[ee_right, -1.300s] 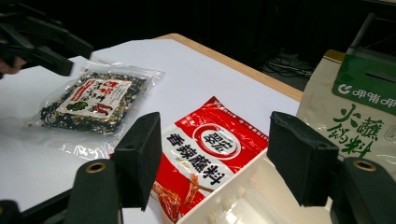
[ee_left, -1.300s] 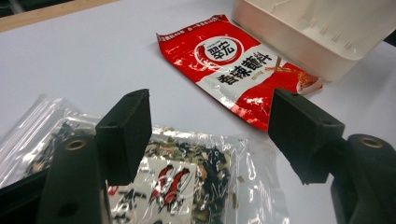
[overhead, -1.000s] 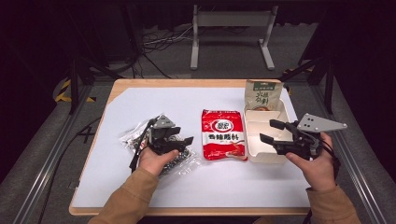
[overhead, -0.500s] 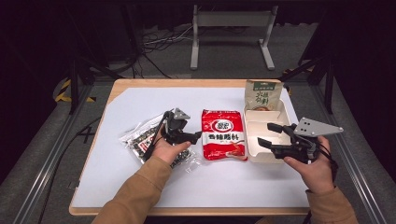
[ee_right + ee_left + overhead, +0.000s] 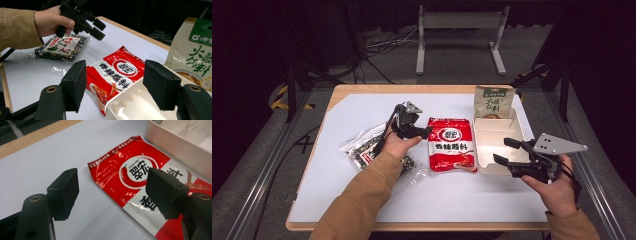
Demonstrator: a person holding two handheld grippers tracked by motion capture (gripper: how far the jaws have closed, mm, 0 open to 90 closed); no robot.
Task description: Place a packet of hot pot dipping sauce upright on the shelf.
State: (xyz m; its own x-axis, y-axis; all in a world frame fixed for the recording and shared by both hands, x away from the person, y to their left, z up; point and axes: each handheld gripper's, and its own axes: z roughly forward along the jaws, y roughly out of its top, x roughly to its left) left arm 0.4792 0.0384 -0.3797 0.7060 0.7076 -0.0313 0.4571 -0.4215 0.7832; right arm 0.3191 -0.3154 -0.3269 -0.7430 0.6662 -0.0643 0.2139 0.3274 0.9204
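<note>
A person in tan sleeves works two grippers over a white desk (image 5: 362,210), seen from above. The left gripper (image 5: 424,131), at center frame, hovers at the upper left corner of a red packet (image 5: 452,150) that lies flat just left of a white tray (image 5: 492,167); its fingers (image 5: 63,192) are spread with nothing between them, having just narrowed a little after opening wider. In the left gripper view the packet's top left corner sits in the gap between the two black fingers, the right one over the packet's red face and the left one over bare desk, with the tray's wall (image 5: 175,142) at the upper right of the frame. Behind the left hand (image 5: 397,146), toward the left of the high view, lies a clear bag of dark seaweed (image 5: 364,150) with a red and white label. The right gripper (image 5: 499,150), at lower right, is held at the tray's near right corner, its fingers (image 5: 75,85) spread and empty; in its own view they frame the packet (image 5: 117,72) and the tray's near edge (image 5: 120,105), with the left gripper (image 5: 98,28) at upper left above the seaweed bag (image 5: 60,48). A beige pouch with a green top (image 5: 493,102) stands at the tray's far end.
</note>
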